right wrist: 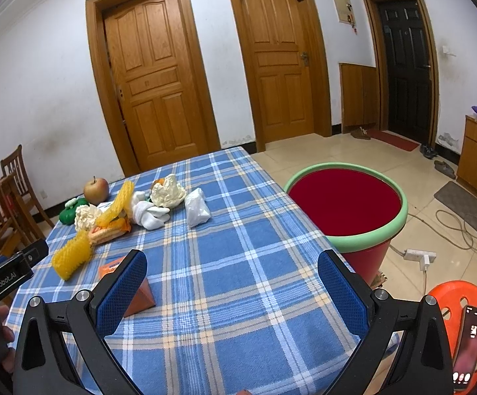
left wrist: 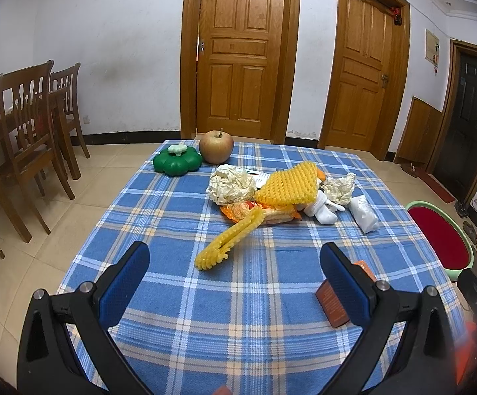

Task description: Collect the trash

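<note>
None of the trash looks collected yet, as far as I can judge: the bin (right wrist: 347, 210), red inside with a green rim, stands on the floor just off the worktop's (left wrist: 258, 312) right edge at centre right of the right wrist view, and what shows of its inside is bare, though its bottom is hidden. Everything is left to do. Going left to right across the left wrist view: one green lidded pot (left wrist: 176, 159) and one apple (left wrist: 216, 146) stand at the far edge, upper centre, and probably are not trash. Then the heap in the middle: two crumpled paper balls (left wrist: 230, 184) (left wrist: 339, 187), two yellow foam nets, one long and lying nearest (left wrist: 227, 243), one broad and propped on the pile (left wrist: 288, 187), one orange snack wrapper (left wrist: 260, 212) under them, one white sock-like cloth (left wrist: 322, 209), one white bag (left wrist: 365, 213) at the right end of the heap. One small orange carton (left wrist: 335, 299) sits apart, at lower right, partly behind a blue pad. Some flat printed paper peeks from behind the heap; I cannot tell how many pieces. The left gripper (left wrist: 235, 279) hangs over the near worktop with jaws wide and nothing between them. The right gripper (right wrist: 232, 283) likewise has jaws wide and empty, above the cloth at lower centre of its own view, the carton just beside its left pad.
</note>
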{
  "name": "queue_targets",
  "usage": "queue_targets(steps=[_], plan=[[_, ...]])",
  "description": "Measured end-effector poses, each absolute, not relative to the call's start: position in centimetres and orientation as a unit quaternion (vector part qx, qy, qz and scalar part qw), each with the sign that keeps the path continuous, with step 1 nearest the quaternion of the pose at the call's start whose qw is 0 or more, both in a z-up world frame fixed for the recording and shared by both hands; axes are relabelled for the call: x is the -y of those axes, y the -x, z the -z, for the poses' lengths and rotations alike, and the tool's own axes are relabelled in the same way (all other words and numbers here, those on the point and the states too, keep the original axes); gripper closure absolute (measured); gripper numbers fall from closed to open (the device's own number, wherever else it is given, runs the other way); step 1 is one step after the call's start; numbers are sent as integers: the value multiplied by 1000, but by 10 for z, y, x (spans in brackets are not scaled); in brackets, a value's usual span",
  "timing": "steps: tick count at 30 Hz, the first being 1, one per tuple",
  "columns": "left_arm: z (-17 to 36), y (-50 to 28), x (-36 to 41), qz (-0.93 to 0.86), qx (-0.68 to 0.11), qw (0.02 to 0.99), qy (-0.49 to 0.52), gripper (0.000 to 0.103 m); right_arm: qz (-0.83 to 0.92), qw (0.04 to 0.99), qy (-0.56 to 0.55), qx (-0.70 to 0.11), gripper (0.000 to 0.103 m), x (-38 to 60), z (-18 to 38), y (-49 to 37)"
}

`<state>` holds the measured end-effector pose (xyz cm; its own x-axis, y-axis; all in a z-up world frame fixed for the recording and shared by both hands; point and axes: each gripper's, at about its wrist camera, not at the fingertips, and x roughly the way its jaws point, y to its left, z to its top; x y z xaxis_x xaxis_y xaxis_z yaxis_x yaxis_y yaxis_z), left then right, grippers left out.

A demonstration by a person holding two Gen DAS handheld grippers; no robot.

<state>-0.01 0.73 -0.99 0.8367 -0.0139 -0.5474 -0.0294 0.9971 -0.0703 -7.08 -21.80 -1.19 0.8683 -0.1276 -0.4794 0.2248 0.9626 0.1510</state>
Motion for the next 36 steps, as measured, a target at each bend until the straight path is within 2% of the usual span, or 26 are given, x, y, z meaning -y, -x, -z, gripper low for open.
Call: queue_targets(steps=[20,36], plan=[[13,-2,-15,-10,-296,954,38,2,86,961,-101,-243,0,212,14,73],[12,-15,-62,-56,-321,945,36,2,17,957,-86,-276,0,186,9,52]])
